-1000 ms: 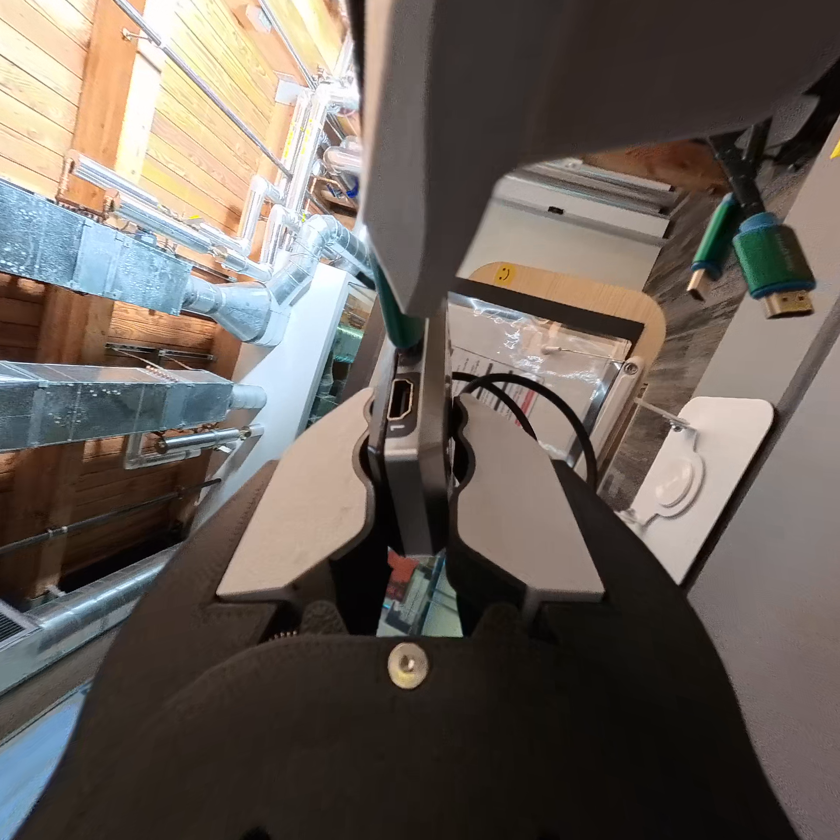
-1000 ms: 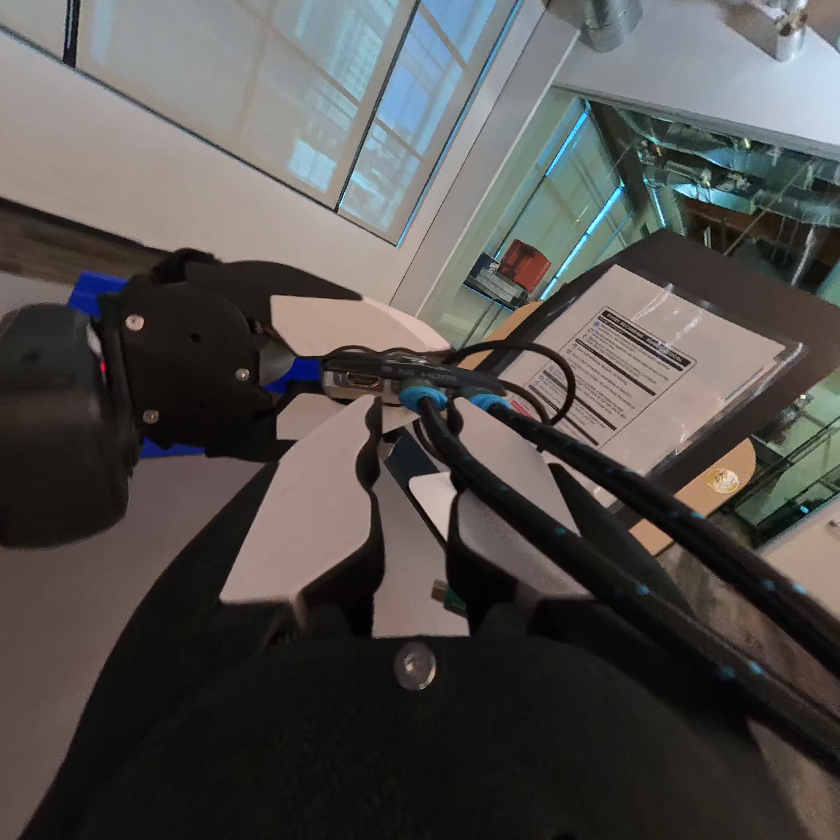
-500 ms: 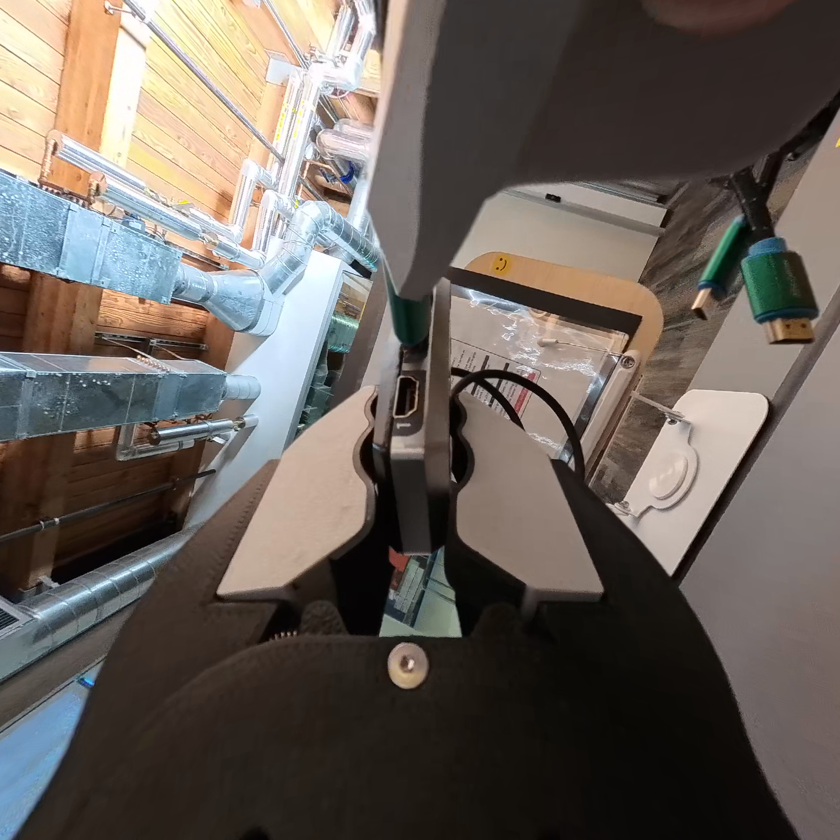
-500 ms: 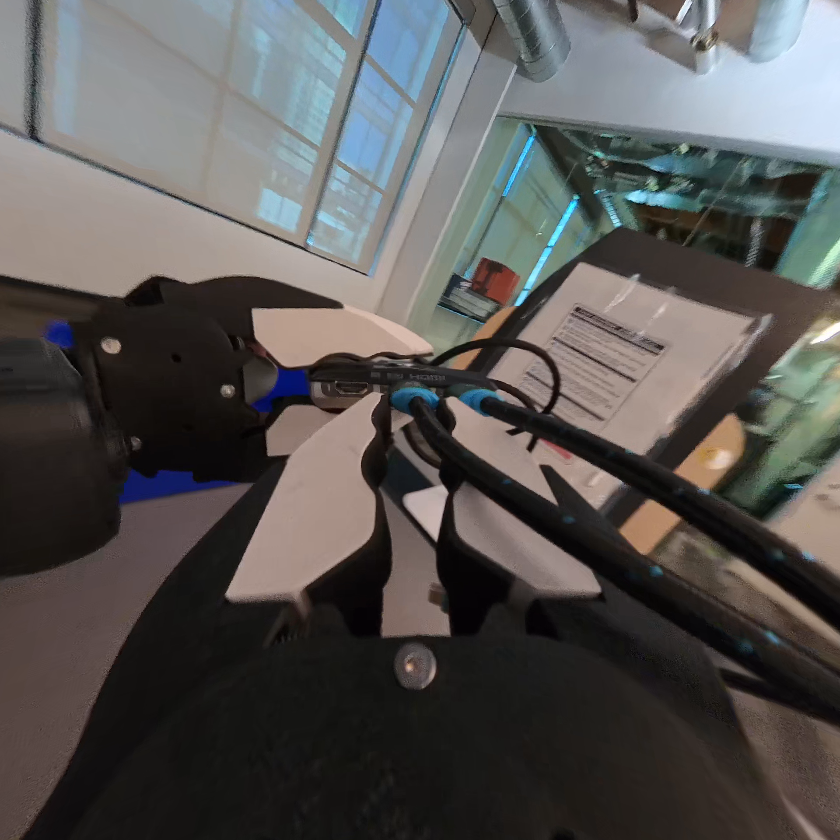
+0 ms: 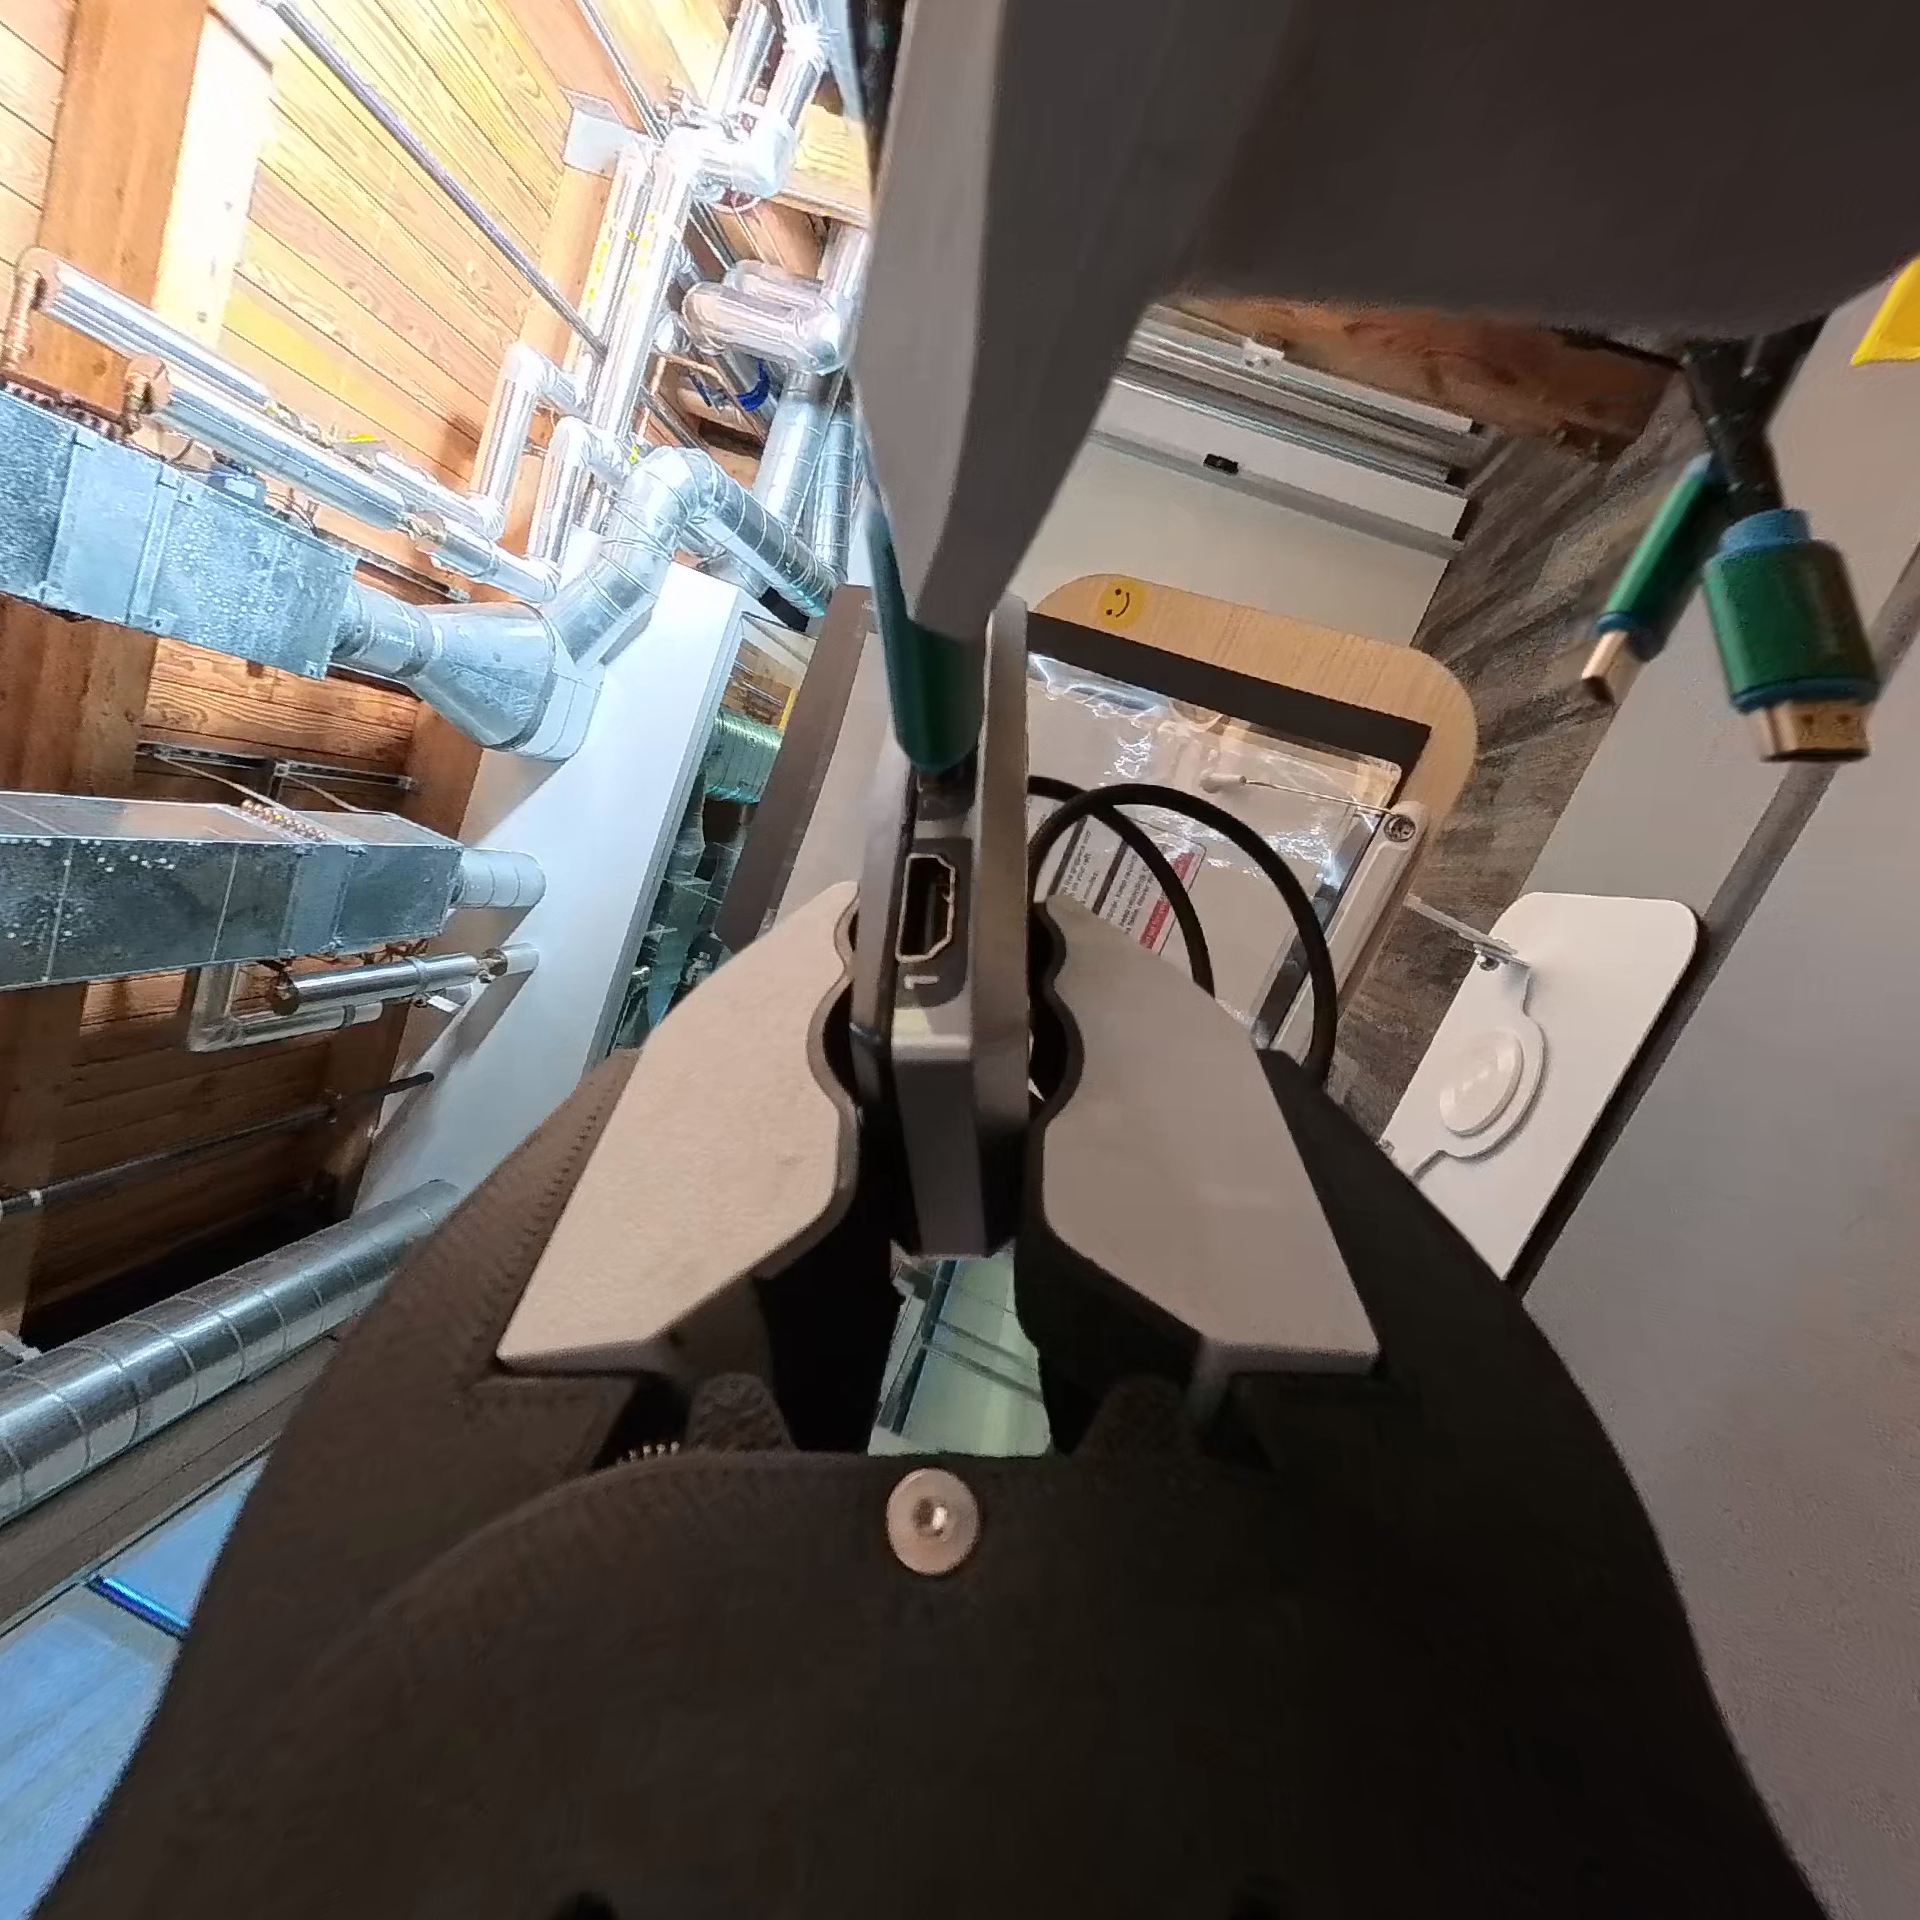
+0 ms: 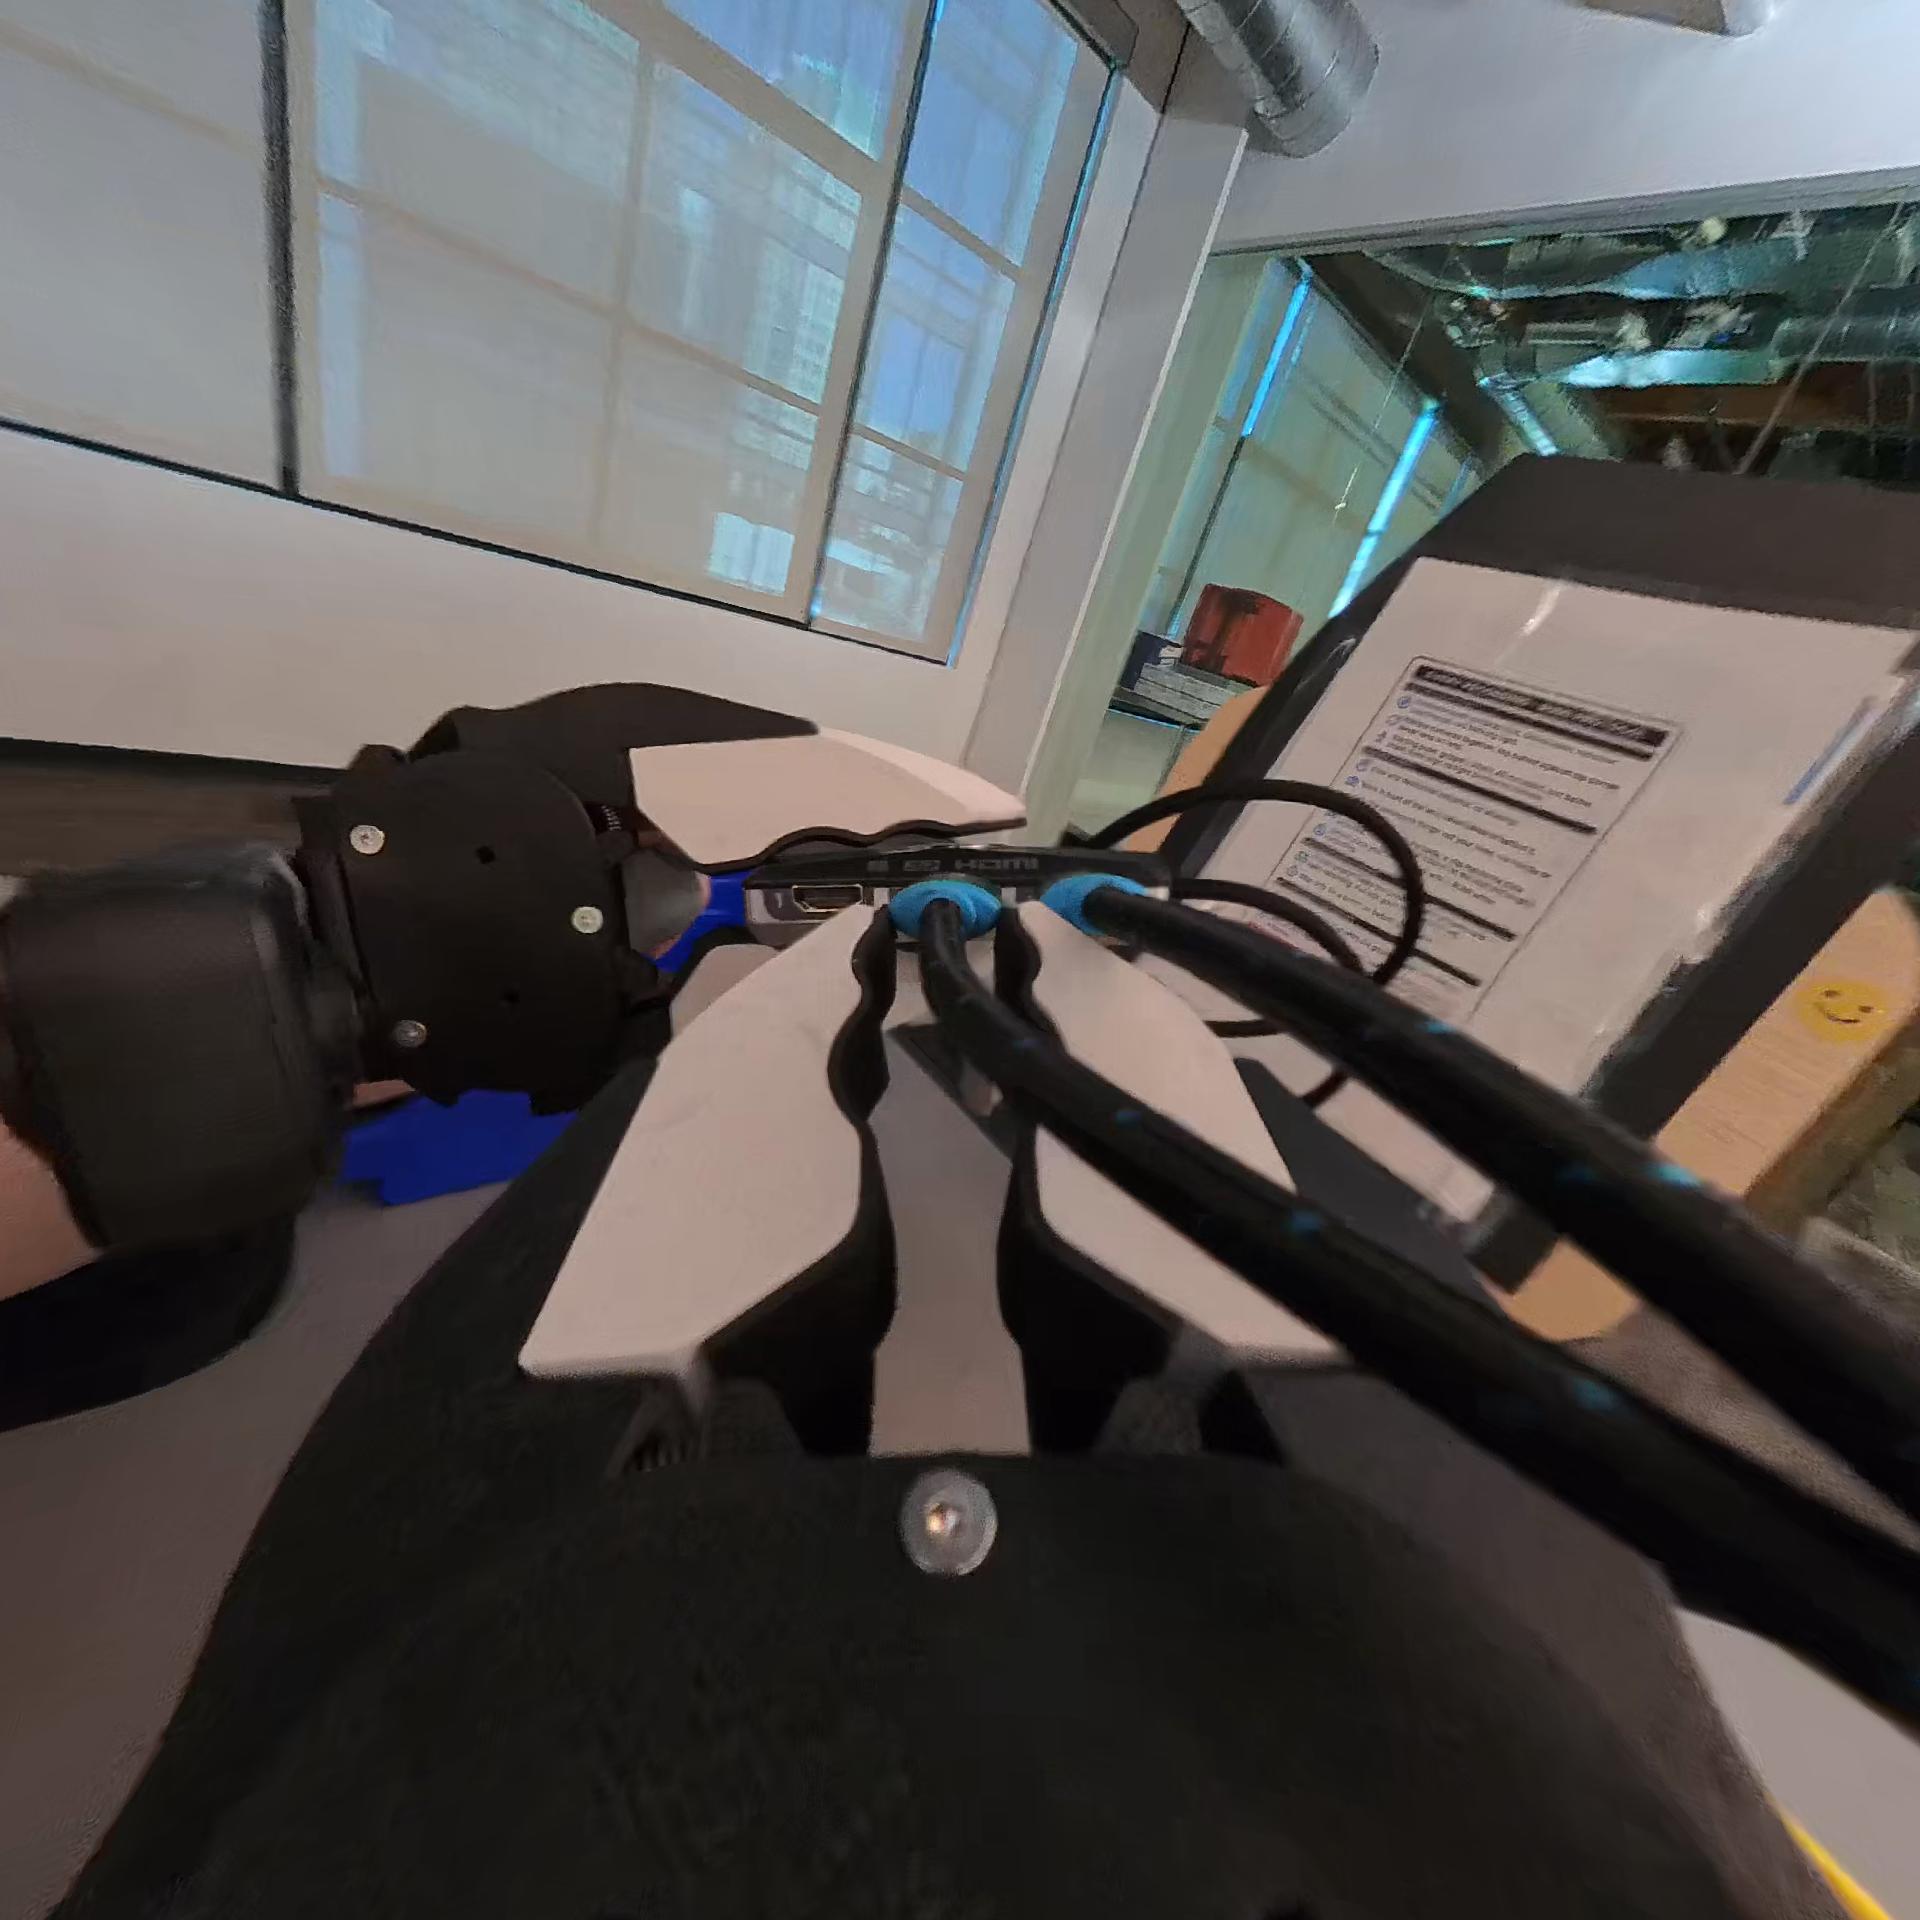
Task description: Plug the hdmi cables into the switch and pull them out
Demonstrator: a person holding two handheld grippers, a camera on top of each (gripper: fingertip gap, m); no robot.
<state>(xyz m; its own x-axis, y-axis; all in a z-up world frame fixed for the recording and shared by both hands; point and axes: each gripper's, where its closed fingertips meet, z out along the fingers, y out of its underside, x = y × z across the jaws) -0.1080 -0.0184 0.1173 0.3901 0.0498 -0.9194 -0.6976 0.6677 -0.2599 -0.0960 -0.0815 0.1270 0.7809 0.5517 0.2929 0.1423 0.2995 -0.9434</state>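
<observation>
My left gripper (image 5: 940,935) is shut on the grey HDMI switch (image 5: 951,1122) and holds it up on edge. One port (image 5: 925,925) stands empty. In the right wrist view, the switch (image 6: 956,864) lies flat with two blue-collared plugs in it. My right gripper (image 6: 943,935) is shut on the left plug (image 6: 940,902); the second plug (image 6: 1091,894) sits beside it. In the left wrist view this held plug (image 5: 925,696) shows green under a right finger (image 5: 1039,312). Two loose green plugs (image 5: 1797,644) hang at the upper right.
A black sign stand with a laminated sheet (image 6: 1538,831) stands just behind the switch. A thin black cable loop (image 5: 1247,883) hangs off the switch. A white plate (image 5: 1538,1029) lies on the grey table (image 5: 1766,1247). A blue object (image 6: 447,1153) lies under the left gripper.
My right gripper's fingers have closed in around the left plug and come nearer the switch. My left gripper keeps its hold on the switch, which has hardly moved.
</observation>
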